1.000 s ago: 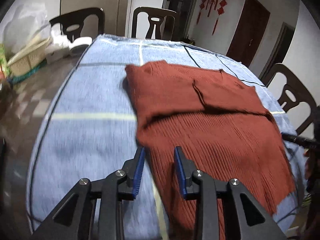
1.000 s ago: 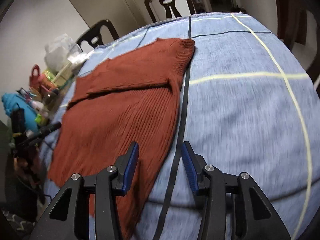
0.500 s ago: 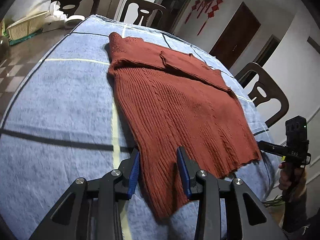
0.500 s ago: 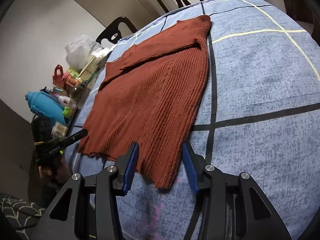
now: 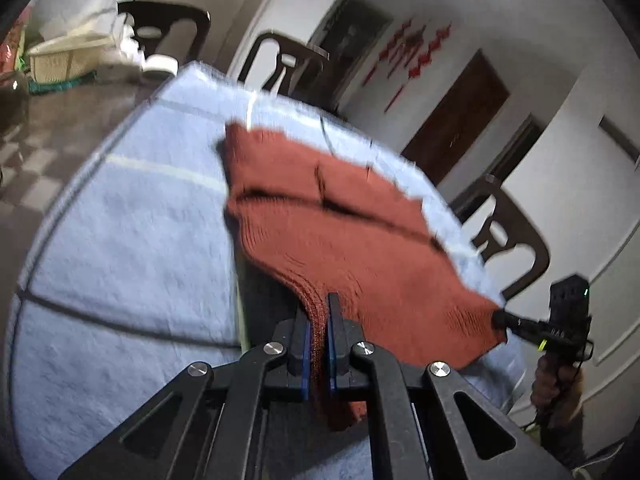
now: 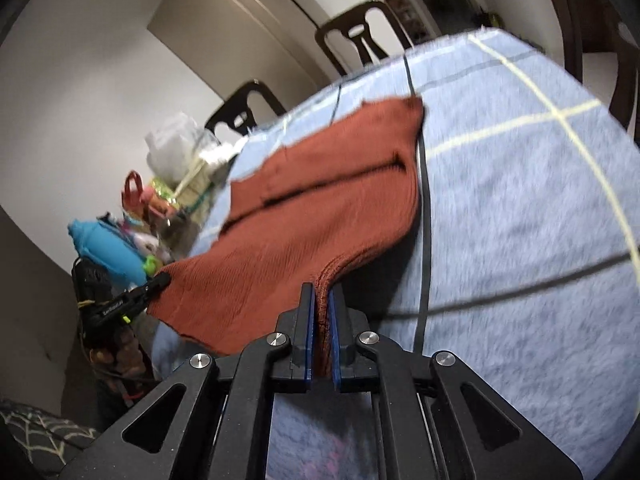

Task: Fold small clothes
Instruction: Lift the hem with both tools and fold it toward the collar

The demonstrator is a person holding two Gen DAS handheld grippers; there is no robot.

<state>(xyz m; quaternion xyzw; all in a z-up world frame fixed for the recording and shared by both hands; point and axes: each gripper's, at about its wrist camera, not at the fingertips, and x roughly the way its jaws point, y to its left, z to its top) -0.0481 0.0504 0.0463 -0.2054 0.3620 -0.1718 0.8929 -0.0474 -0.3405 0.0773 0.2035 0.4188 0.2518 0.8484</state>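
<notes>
Fingers of both grippers, left [image 5: 319,328] and right [image 6: 321,320], have just closed, each pinching a near hem corner of the sweater [image 5: 340,216]. Hem now lifted off the cloth [image 5: 120,240]; far half still flat. Fold likely begins here.

Blue checked blanket [image 5: 132,220] under rust sweater [image 5: 360,240]

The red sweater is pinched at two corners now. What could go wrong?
1. The rust-red ribbed knit sweater may slip out: the left gripper and right gripper each pinch only a hem corner.
2. Its folded-in sleeves might flop open when lifted.
3. The hem sags between the grippers, so the fold could land crooked.
</notes>
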